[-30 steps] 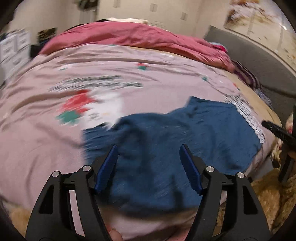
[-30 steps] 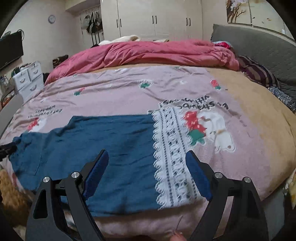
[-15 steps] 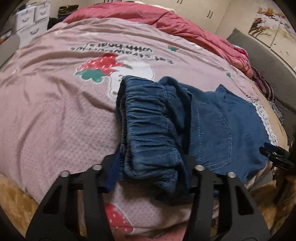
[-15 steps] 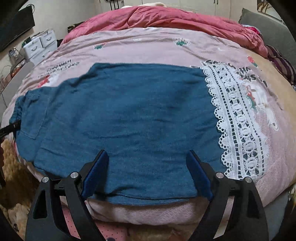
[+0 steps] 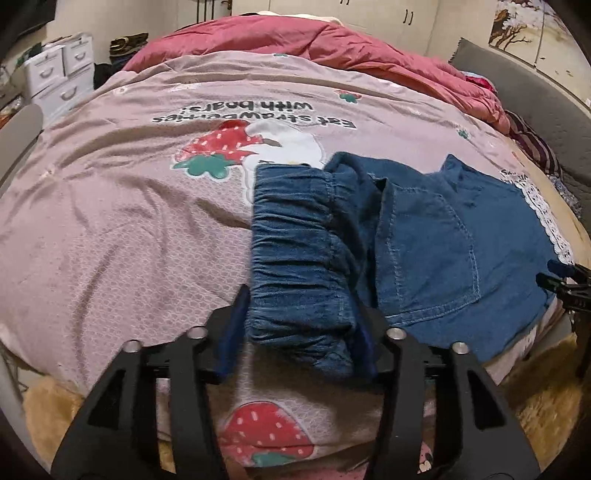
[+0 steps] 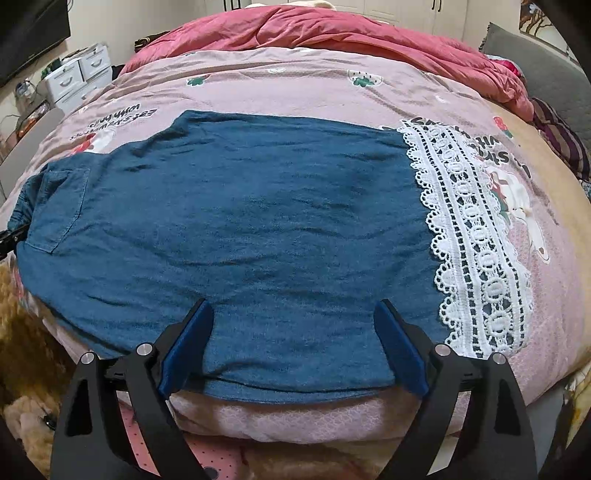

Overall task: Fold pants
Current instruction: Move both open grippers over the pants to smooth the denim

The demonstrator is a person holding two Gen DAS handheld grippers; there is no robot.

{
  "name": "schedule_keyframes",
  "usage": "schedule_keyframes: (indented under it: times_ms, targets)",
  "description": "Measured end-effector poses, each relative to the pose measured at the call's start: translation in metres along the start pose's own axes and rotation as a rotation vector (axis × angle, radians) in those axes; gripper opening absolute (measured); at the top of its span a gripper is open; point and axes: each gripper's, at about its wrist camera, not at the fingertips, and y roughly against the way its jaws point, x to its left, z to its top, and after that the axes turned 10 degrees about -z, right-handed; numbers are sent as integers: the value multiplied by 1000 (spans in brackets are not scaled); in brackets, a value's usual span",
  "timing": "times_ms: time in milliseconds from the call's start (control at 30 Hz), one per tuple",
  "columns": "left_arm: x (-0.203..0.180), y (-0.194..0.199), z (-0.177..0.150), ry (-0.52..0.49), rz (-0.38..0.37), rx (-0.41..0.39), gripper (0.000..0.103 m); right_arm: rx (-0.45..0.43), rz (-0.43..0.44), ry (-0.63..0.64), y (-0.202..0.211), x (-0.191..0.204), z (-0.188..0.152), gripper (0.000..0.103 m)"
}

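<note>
While the blue pants (image 6: 236, 229) lie spread flat on the bed's pink bedspread (image 5: 122, 229), the left hand-held gripper (image 5: 301, 332) is clamped on the bunched elastic waistband (image 5: 295, 240) right between its fingers. The right hand-held gripper (image 6: 293, 343) is spread wide, straddling the near leg edge, with the lace hem (image 6: 476, 236) off to its right.

A home bedroom: a bed (image 5: 110, 229) with a strawberry-print cover, a red quilt (image 6: 332, 33), white drawers (image 5: 62, 74) and wardrobe doors (image 5: 369, 14).
</note>
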Motion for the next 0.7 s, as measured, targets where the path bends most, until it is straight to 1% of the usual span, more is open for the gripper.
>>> schedule_keyframes:
  times_ms: [67,167,267,333,400,500,600,633,700]
  targets:
    - [1,11,1,0,1,-12,53,-1,2,-1,1,-1,0,90]
    - [0,33,2,-3,-2,-51,56,-23,6,-10,6,-2,-1,90]
    - [-8,55,6,-28,51,-104,56,-104,12,-56,22,-12,-1,90]
    - [-14,66,10,-43,57,-135,57,-169,46,-97,35,-20,0,90]
    - [-23,69,14,-53,27,-147,60,-211,45,-117,43,-26,0,90]
    - [-43,61,20,-96,-25,-143,61,-231,44,-117,47,-24,2,90]
    - [-66,45,26,-128,-73,-126,61,-240,46,-121,48,-20,3,90]
    - [-75,36,29,-139,-105,-115,61,-240,53,-126,48,-19,3,90]
    - [-90,19,35,-154,-139,-88,62,-230,56,-138,46,-17,2,90]
